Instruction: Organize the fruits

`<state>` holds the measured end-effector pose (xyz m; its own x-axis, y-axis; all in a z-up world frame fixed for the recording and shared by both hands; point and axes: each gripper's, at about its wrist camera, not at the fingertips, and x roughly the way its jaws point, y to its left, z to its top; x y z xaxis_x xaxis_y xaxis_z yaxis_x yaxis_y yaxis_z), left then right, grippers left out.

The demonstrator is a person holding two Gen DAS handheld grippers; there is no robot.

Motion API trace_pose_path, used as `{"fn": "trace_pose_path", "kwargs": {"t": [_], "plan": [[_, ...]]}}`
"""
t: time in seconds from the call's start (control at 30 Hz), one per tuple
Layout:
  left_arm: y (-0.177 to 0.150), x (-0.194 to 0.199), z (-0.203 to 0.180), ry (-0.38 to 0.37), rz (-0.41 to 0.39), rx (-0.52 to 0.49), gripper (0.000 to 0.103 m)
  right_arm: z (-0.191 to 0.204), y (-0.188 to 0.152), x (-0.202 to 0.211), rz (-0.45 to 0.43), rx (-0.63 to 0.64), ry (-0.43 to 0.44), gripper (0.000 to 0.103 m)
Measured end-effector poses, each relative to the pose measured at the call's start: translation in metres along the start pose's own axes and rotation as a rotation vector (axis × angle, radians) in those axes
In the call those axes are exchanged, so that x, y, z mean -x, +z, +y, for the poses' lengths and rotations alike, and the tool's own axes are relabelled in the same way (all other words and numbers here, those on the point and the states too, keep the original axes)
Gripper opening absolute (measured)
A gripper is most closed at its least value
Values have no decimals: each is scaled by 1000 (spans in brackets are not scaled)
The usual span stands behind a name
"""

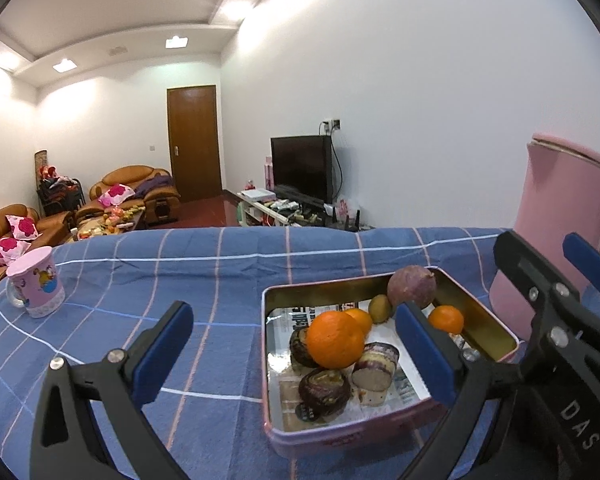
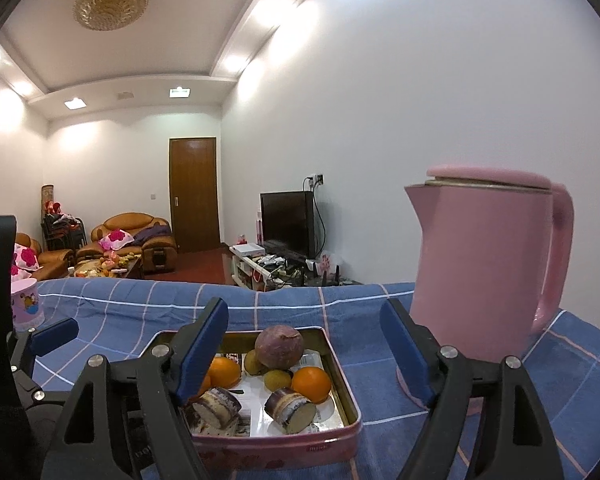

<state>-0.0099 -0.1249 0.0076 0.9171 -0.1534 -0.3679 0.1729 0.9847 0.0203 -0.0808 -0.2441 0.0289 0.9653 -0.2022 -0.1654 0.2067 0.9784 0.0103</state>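
While both claws hover spread and empty over the blue checked tabletop, the fruit sits in the pink tin just ahead; the right claw faces it squarely, the left claw lies slightly left.

A: Rectangular pink tin under the right gripper: glossy gold metal inside, printed newspaper lining, matt.
B: Blue checked tablecloth is woven, creased. Tall pink kettle right of the fingers: smooth matt plastic. Gripper frames matt black plastic, blue pads rubbery.
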Motion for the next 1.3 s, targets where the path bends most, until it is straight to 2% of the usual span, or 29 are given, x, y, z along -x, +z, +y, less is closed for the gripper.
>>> {"fn": "trace_pose_path", "kwargs": {"t": [0.43, 1.3], "plan": [[-6, 21, 6, 24, -40, 5, 103, 6, -2, 17, -39, 18, -10, 80], [-8, 21, 7, 35, -44, -5, 103, 4, -3, 18, -39, 8, -18, 80]]}}
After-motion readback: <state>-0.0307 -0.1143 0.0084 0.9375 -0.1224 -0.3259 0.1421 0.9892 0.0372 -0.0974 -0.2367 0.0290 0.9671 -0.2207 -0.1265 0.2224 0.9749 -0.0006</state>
